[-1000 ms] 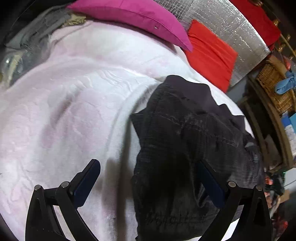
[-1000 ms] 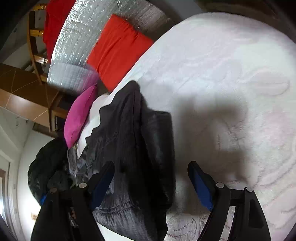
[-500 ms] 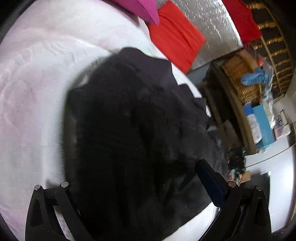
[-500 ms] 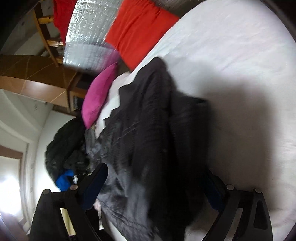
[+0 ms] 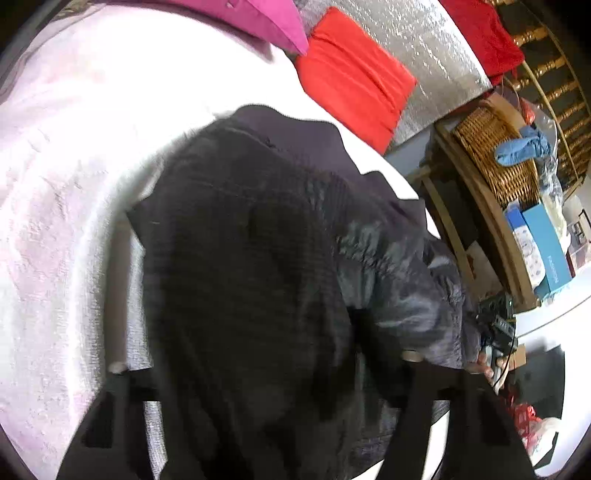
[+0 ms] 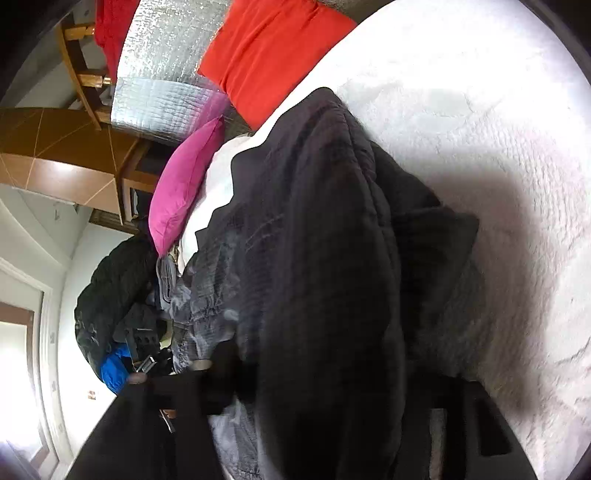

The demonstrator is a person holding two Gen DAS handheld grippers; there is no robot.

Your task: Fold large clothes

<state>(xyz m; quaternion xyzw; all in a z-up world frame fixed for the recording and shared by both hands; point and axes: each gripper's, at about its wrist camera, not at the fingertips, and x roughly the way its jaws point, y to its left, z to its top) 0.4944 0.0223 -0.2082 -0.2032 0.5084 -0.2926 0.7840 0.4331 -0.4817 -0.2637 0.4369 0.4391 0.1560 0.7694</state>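
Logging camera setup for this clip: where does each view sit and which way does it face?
Left wrist: on the left gripper, looking down at the dark garment on the bed; fingers closing with cloth between them.
Right wrist: on the right gripper, facing the garment; fingers closing likewise.
Shared: garment, bed, red pillow, pink pillow.

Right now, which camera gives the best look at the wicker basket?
The left wrist view. The wicker basket sits there on a wooden shelf at the right, with its weave clear and a blue cloth draped on it. The right wrist view does not show the basket at all.
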